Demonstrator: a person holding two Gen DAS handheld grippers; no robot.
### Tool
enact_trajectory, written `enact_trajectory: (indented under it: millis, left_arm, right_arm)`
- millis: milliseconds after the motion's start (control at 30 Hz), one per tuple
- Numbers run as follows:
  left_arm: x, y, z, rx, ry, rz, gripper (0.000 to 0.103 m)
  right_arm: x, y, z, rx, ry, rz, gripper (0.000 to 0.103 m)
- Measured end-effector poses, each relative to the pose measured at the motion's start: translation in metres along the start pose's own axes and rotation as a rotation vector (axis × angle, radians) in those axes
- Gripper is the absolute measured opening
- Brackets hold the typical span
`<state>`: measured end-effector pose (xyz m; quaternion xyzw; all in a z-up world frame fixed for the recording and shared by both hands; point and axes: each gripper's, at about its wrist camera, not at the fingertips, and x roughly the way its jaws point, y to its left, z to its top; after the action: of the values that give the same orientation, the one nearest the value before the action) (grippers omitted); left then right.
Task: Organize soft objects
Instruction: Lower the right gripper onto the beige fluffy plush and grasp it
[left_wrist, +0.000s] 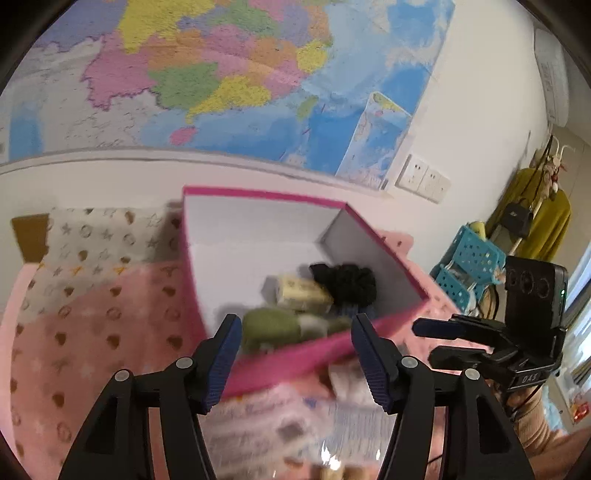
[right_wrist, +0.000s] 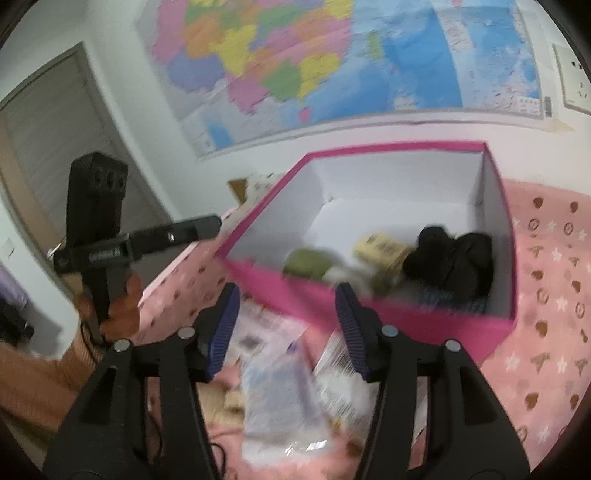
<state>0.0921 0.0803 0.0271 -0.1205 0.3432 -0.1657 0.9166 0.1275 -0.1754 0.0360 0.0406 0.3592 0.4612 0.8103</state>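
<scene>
A pink box (left_wrist: 295, 356) with a white inside stands open on the pink blanket (left_wrist: 92, 332). In it lie a black fluffy piece (left_wrist: 347, 280), a cream packet (left_wrist: 303, 295), a green soft piece (left_wrist: 269, 328) and a bit of blue knit (left_wrist: 354, 312). My left gripper (left_wrist: 295, 358) is open just before the box's near wall, with nothing between its pads. My right gripper (right_wrist: 288, 321) is open too, at the box's (right_wrist: 436, 317) near edge. Blurred clear plastic packets (right_wrist: 280, 398) lie on the blanket under both grippers. Each gripper shows in the other's view: right gripper (left_wrist: 432, 343), left gripper (right_wrist: 207, 225).
A coloured map (left_wrist: 221, 74) covers the wall behind the bed, with wall sockets (left_wrist: 423, 179) beside it. A star-patterned pillow (left_wrist: 103, 236) lies left of the box. At the right are a blue perforated basket (left_wrist: 472, 258) and a yellow garment (left_wrist: 543, 221). A door (right_wrist: 55, 147) stands at far left.
</scene>
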Motion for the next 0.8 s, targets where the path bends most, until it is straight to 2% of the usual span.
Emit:
enact_trajectory:
  millis: [167, 367, 667, 800]
  left_arm:
    - [-0.013, -0.007, -0.038, 0.016, 0.050, 0.002, 0.063]
    - [-0.027, -0.003, -0.081, -0.062, 0.108, -0.009, 0.063]
    - [-0.041, -0.005, -0.127, -0.138, 0.223, 0.023, 0.063]
    - [-0.042, -0.005, -0.141, -0.165, 0.271, 0.007, 0.063]
  right_arm:
    - [0.004, 0.019, -0.036, -0.020, 0.092, 0.053, 0.057]
    - [0.023, 0.042, -0.076, -0.019, 0.191, 0.138, 0.057]
    - [0.055, 0.060, -0.095, -0.029, 0.264, 0.178, 0.057]
    - [0.064, 0.067, -0.098, -0.052, 0.278, 0.178, 0.057]
